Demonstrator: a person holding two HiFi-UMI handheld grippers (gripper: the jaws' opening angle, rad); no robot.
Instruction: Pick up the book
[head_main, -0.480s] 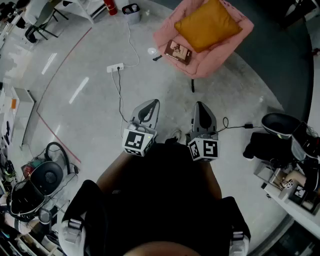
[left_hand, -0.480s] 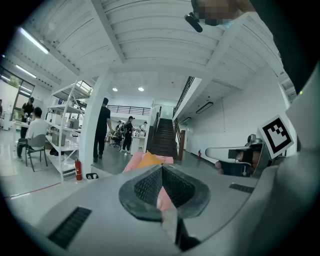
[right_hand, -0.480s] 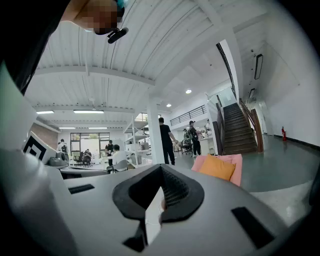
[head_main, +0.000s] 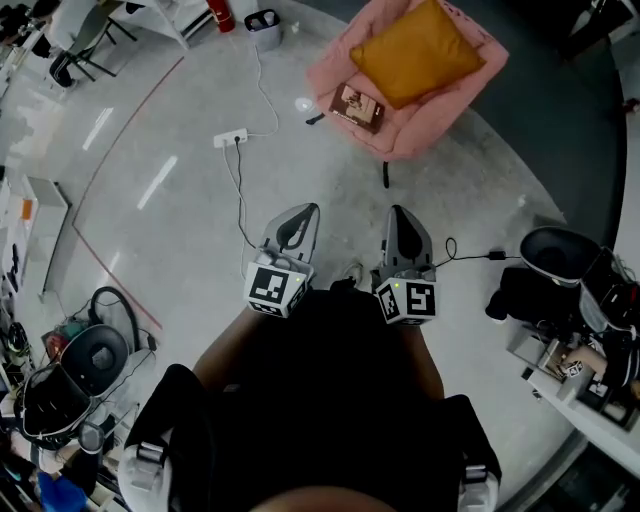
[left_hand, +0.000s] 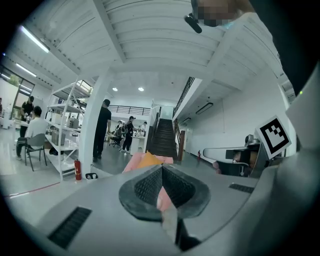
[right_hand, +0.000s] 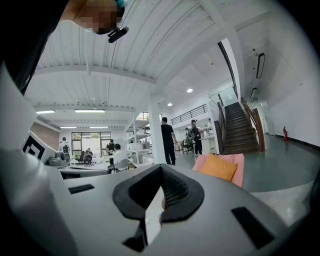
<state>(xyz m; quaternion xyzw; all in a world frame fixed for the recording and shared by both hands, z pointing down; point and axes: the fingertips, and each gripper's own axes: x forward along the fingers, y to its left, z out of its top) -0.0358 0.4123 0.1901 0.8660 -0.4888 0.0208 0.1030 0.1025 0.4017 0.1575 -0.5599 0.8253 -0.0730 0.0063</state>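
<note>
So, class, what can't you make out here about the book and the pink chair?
- Book cover print: head view, too small to read.
- Book in both gripper views: the low angle hides the seat of the pink chair.
- Pink chair's base: head view, mostly under the seat.

We find the head view dim and even, with pale streaks of glare on the polished floor (head_main: 160, 180) and the person's dark torso (head_main: 320, 400) swallowed in shadow. Both gripper views are brighter, lit from overhead by strip lights (right_hand: 90, 111) and round lamps (left_hand: 141, 89). All views bow hard at the edges, the gripper views ringed in black; the left tongs (left_hand: 161, 172) and right tongs (right_hand: 160, 172), close to the lens, look soft.
</note>
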